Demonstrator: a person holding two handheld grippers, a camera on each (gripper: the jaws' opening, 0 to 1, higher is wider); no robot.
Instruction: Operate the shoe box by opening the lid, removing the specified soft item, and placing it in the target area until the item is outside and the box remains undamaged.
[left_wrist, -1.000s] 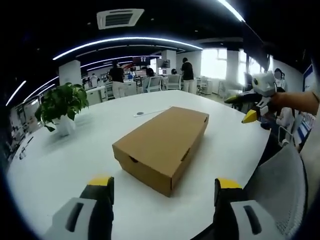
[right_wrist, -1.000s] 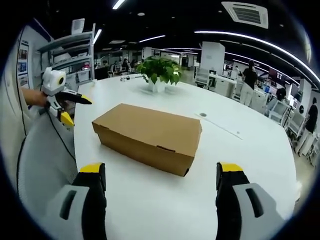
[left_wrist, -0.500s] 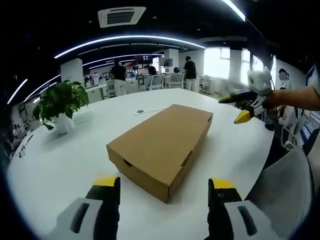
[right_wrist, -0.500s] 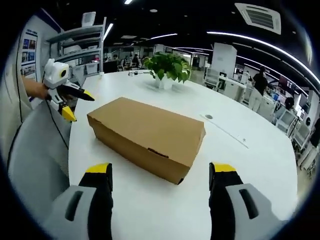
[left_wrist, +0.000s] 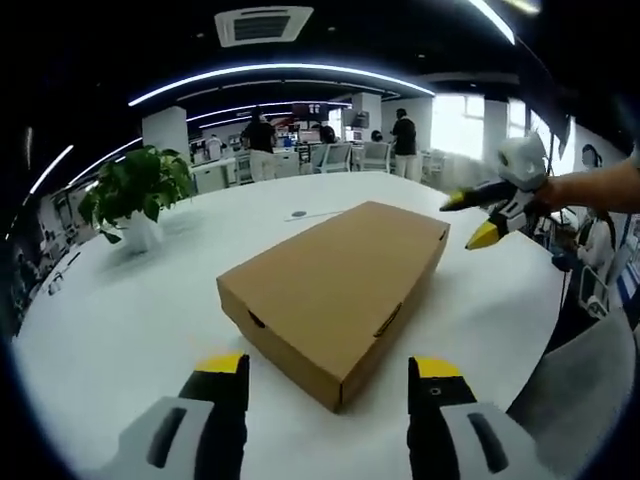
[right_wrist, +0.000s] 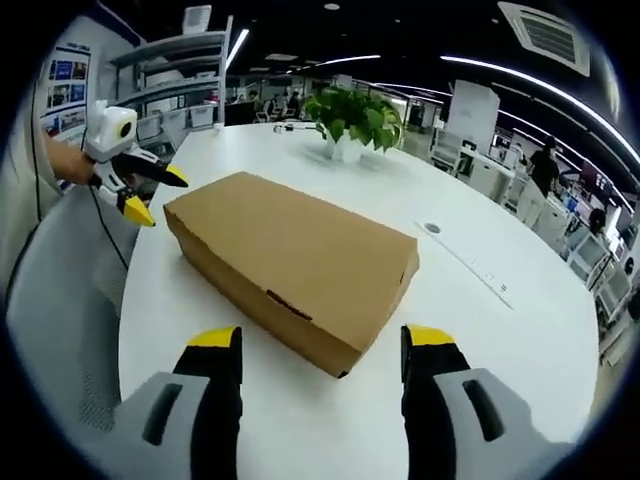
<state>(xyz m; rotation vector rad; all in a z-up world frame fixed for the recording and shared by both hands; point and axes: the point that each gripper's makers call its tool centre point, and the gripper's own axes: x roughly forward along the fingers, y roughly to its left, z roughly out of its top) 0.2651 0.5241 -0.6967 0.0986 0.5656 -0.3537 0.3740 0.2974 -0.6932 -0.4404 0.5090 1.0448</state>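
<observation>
Closed brown box (left_wrist: 335, 277) lies flat on white counter (left_wrist: 120, 310), lid on, just ahead of both tools. Left tool (left_wrist: 326, 366): 2 yellow-tipped jaws apart, empty, held low above counter, straddling box's near corner without touching it. Box runs away from left tool, up and to the right in left gripper view, small slot cutouts on both near side walls.

Right tool (right_wrist: 322, 338): jaws apart, empty, also facing a near corner of box (right_wrist: 293, 262), not in contact. Box stretches away from it up and to the left in right gripper view; 1 slot shows on long side facing it.

Each tool shows in the other's view: right tool (left_wrist: 478, 215) off box's far right end in left gripper view, jaws parted, held by a hand (left_wrist: 600, 187); left tool (right_wrist: 148, 190) off box's far left end in right gripper view, jaws parted, hand (right_wrist: 66, 165) behind it. Both are clear of box, over counter's edge.

Potted plant (left_wrist: 135, 193) on counter, beyond box and left of left tool's line; same plant (right_wrist: 355, 117) past box's far side in right gripper view. Small round disc (right_wrist: 432, 228) and thin strip (right_wrist: 470, 262) on counter (right_wrist: 520, 330) right of box. Grey chair back (right_wrist: 60, 300) left of right tool. Shelving (right_wrist: 165, 90) behind. People (left_wrist: 262, 140) standing far back at desks.
</observation>
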